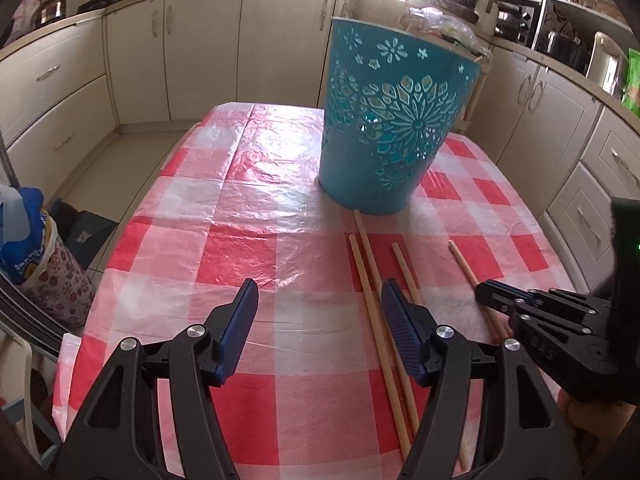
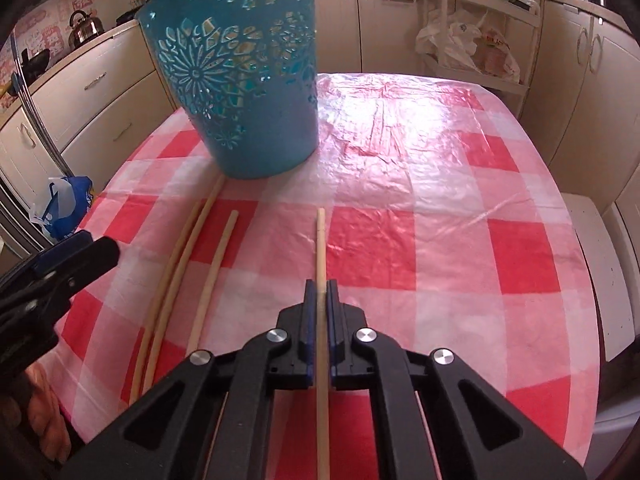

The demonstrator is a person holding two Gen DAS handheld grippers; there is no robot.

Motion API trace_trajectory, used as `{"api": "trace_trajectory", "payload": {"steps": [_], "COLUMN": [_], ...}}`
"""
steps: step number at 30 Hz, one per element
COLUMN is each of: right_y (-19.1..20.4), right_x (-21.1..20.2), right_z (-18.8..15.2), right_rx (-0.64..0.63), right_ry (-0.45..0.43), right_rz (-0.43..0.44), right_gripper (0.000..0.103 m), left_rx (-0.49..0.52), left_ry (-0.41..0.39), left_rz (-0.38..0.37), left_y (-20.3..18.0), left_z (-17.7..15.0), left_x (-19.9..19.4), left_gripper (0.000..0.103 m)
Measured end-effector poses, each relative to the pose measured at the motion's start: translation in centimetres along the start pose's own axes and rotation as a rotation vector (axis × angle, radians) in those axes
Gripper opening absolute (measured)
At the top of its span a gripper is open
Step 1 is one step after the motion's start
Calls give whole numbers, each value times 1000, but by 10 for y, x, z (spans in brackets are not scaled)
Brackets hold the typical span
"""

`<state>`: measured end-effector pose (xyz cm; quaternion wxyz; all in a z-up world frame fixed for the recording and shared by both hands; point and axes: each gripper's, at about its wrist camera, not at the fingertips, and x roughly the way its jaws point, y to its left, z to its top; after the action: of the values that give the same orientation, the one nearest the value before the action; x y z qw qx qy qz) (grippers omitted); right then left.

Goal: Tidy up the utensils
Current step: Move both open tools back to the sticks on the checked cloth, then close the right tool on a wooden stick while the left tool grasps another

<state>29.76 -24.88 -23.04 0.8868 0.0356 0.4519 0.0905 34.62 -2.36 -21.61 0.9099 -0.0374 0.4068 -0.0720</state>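
Observation:
A teal cut-out basket (image 1: pixel 388 120) stands upright on the red-checked table (image 1: pixel 248 208); it also shows in the right wrist view (image 2: pixel 248 80). Several long wooden chopsticks lie in front of it. My right gripper (image 2: pixel 321 292) is shut on one chopstick (image 2: pixel 321 240), which runs between its pads at the table surface; this gripper also shows in the left wrist view (image 1: pixel 486 298). Three more chopsticks (image 2: pixel 188 256) lie to its left. My left gripper (image 1: pixel 318 300) is open and empty above the table, just left of the chopsticks (image 1: pixel 374 292).
Cream kitchen cabinets (image 1: pixel 200 52) surround the table. A blue bag (image 1: pixel 24 236) sits off the table's left edge. A white trolley with plastic bags (image 2: pixel 468 44) stands behind the table on the right. A white stool (image 2: pixel 600 272) is beside the right edge.

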Motion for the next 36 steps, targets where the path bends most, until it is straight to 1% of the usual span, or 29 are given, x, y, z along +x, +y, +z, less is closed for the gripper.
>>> {"api": "trace_trajectory", "payload": {"steps": [2, 8, 10, 14, 15, 16, 17, 19, 20, 21, 22, 23, 24, 25, 26, 28, 30, 32, 33, 34, 36], "right_y": [-7, -21, -24, -27, -28, -29, -30, -31, -31, -29, -27, -26, -25, -23, -19, -14, -9, -4, -3, -5, -13], "right_x": [-7, -13, -13, -12, -12, -12, -11, -11, -10, -11, -11, -12, -12, -13, -12, -8, -4, -1, 0, 0, -2], "right_z": [-8, -18, -18, -18, -18, -17, -17, -16, -16, -15, -13, -12, -11, -9, -6, -1, 2, 4, 4, 4, 3], "right_rx": [34, 113, 132, 155, 161, 169, 175, 178, 170, 154, 138, 135, 131, 116, 88, 46, 12, -40, -59, -62, -34], "right_ry": [-8, -43, -44, -45, -44, -44, -43, -40, -36, -31, -20, -10, -5, -9, -8, 6, 12, 15, 15, 19, 22], "right_rz": [22, 100, 124, 151, 159, 167, 174, 180, 177, 170, 164, 167, 169, 153, 128, 109, 83, 29, 8, 9, 16], "right_gripper": [6, 6, 6, 6, 6, 6, 6, 6, 6, 7, 9, 11, 22, 37, 41, 42, 42, 30, 12, 6, 6], "left_rx": [14, 26, 49, 77, 84, 89, 99, 125, 141, 161, 185, 198, 201, 208, 216, 212, 208, 213, 222, 227, 214], "left_ry": [34, 111, 119, 137, 137, 134, 132, 141, 147, 153, 161, 168, 179, 184, 192, 209, 219, 222, 221, 220, 216], "left_rz": [7, 81, 117, 148, 145, 137, 130, 95, 72, 57, 37, 11, -12, -14, -10, -4, -6, 1, 4, 1, -27], "left_y": [-6, -14, -19, -23, -25, -26, -28, -33, -36, -38, -41, -41, -41, -40, -40, -37, -35, -35, -36, -36, -35], "left_z": [2, 12, 16, 22, 23, 24, 25, 28, 29, 30, 29, 29, 29, 29, 29, 32, 33, 33, 33, 33, 33], "left_x": [11, 42, 48, 56, 57, 57, 58, 59, 60, 61, 61, 60, 60, 60, 60, 60, 61, 60, 59, 60, 58], "left_gripper": [61, 61, 61, 61, 59, 52, 46, 24, 20, 12, 8, 7, 6, 6, 6, 6, 7, 7, 7, 7, 5]}}
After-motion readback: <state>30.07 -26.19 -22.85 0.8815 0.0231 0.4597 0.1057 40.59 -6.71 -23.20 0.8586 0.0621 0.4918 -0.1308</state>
